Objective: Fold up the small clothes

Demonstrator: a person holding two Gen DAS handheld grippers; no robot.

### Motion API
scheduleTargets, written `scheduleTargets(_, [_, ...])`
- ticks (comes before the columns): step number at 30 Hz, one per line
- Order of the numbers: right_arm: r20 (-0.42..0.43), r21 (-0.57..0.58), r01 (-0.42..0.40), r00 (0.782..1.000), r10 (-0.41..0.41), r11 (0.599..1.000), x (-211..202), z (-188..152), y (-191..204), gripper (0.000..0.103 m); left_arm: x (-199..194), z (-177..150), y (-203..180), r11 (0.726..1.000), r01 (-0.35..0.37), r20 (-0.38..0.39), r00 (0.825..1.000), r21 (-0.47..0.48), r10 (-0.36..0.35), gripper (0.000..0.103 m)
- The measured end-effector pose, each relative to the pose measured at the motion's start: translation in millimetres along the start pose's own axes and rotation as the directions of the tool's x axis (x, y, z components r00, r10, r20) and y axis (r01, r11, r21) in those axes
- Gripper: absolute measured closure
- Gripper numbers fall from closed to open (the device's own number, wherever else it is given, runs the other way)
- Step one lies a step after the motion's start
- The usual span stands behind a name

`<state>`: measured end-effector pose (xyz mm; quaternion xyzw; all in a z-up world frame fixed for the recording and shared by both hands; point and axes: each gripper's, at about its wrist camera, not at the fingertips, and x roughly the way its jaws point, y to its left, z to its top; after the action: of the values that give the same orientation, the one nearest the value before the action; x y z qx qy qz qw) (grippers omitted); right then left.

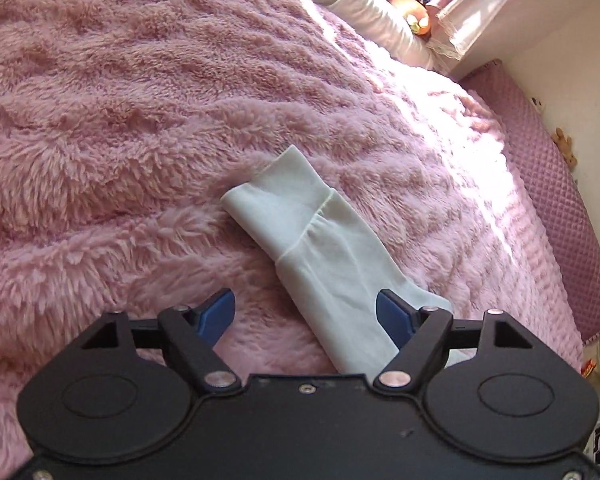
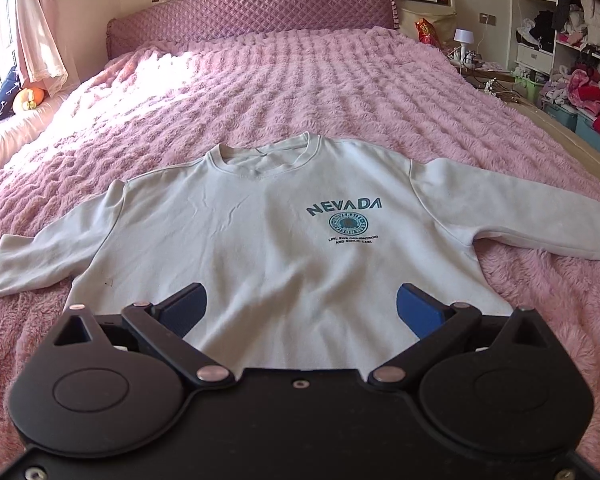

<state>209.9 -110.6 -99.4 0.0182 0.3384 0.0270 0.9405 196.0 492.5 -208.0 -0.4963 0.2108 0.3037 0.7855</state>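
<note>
A pale grey-white sweatshirt (image 2: 260, 208) printed NEVADA lies face up on the pink fluffy blanket (image 2: 300, 80), both sleeves spread out to the sides. My right gripper (image 2: 302, 288) hovers open over its lower middle, near the hem, with cloth below the blue fingers. In the left wrist view one sleeve (image 1: 332, 248) runs diagonally away, and its cuff (image 1: 272, 196) is the far end. My left gripper (image 1: 305, 296) is open astride that sleeve, which runs close along the inner side of the right finger (image 1: 392, 312). The left finger stands over bare blanket (image 1: 140, 120).
A quilted purple headboard (image 2: 252, 8) closes the far end of the bed. Curtain and cushions (image 2: 20, 92) sit at the left by the window. Shelves heaped with clothes (image 2: 572, 40) and a bedside lamp (image 2: 464, 38) stand at the right.
</note>
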Motion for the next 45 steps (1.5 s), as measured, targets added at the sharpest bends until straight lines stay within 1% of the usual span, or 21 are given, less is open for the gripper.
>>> scheduleTargets(3, [-0.045,-0.004,0.006,0.999,-0.006,1.0,11,-6,4,0.0,29,18,25,0.983,0.055,0.03,0.998,-0.174,-0.051,0.04])
scheduleTargets(5, [-0.068,-0.014,0.015,0.998,-0.016,1.0,20,-8,6,0.0,40,27,33,0.969,0.085,0.074,0.995,-0.23,-0.069,0.058])
scheduleTargets(6, [-0.076,-0.015,0.018,0.997,-0.019,1.0,22,-9,6,0.0,44,31,35,0.966,0.098,0.086,0.993,-0.238,-0.079,0.081])
scheduleTargets(7, [-0.083,-0.016,0.02,0.996,-0.021,1.0,23,-9,7,0.0,47,35,35,0.965,0.105,0.09,0.992,-0.24,-0.086,0.099])
scheduleTargets(9, [-0.096,-0.016,0.028,0.995,-0.03,0.999,29,-9,8,0.0,47,44,33,0.96,0.133,0.117,0.987,-0.246,-0.107,0.099])
scheduleTargets(11, [-0.104,-0.02,0.032,0.994,-0.034,0.999,32,-8,9,0.0,40,59,20,0.973,0.132,0.18,0.979,-0.189,-0.098,0.1])
scheduleTargets(14, [-0.102,-0.012,0.026,0.994,-0.027,1.0,33,-6,7,0.0,24,85,-3,0.983,0.156,0.238,0.963,-0.096,-0.13,0.1])
scheduleTargets(17, [-0.102,0.012,0.015,0.995,-0.014,1.0,34,-7,1,0.0,20,96,-28,0.992,0.125,0.237,0.963,0.021,-0.127,0.1])
scheduleTargets(19, [-0.112,0.034,0.013,0.994,-0.009,0.999,35,-9,-3,0.0,20,95,-41,0.991,0.121,0.231,0.964,0.061,-0.132,0.1])
scheduleTargets(21, [-0.121,0.058,0.008,0.993,-0.001,0.998,34,-12,-10,0.0,14,82,-52,0.982,0.179,0.222,0.957,0.063,-0.189,0.1])
scheduleTargets(24, [-0.117,0.077,0.007,0.993,0.002,0.997,31,-14,-22,0.0,-2,54,-87,0.951,0.292,0.174,0.936,0.105,-0.306,0.1])
scheduleTargets(26, [-0.113,0.089,0.009,0.994,0.001,0.996,29,-15,-32,0.0,-14,30,-124,0.912,0.38,0.121,0.909,0.152,-0.399,0.1])
scheduleTargets(28, [-0.116,0.106,0.009,0.993,0.004,0.994,27,-16,-42,0.0,-27,0,-167,0.864,0.468,0.059,0.873,0.188,-0.485,0.1])
scheduleTargets(31, [-0.111,0.143,0.011,0.994,0.005,0.99,22,-18,-57,0.0,-39,-53,-234,0.776,0.597,-0.068,0.799,0.204,-0.597,0.1])
scheduleTargets(33, [-0.103,0.169,0.009,0.995,0.009,0.986,18,-20,-67,0.0,-40,-95,-275,0.718,0.668,-0.163,0.744,0.193,-0.648,0.1])
scheduleTargets(37, [-0.096,0.214,0.008,0.995,0.013,0.977,12,-22,-86,0.0,-39,-208,-348,0.621,0.766,-0.357,0.634,0.166,-0.687,0.1])
scheduleTargets(39, [-0.097,0.229,0.011,0.995,0.011,0.973,10,-23,-96,0.0,-29,-264,-366,0.604,0.785,-0.445,0.593,0.136,-0.671,0.099])
scheduleTargets(41, [-0.098,0.239,0.013,0.995,0.011,0.971,10,-23,-103,0.0,-13,-323,-374,0.604,0.791,-0.541,0.553,0.101,-0.634,0.082])
scheduleTargets(42, [-0.101,0.24,0.014,0.995,0.01,0.971,11,-23,-108,0.0,-4,-347,-373,0.623,0.776,-0.582,0.551,0.094,-0.598,0.053])
scheduleTargets(43, [-0.102,0.239,0.018,0.995,0.006,0.971,12,-22,-112,0.0,4,-370,-372,0.652,0.752,-0.628,0.554,0.097,-0.546,0.037])
scheduleTargets(45, [-0.093,0.234,0.017,0.996,0.006,0.972,16,-21,-119,0.0,8,-398,-364,0.652,0.752,-0.692,0.524,0.102,-0.497,0.038])
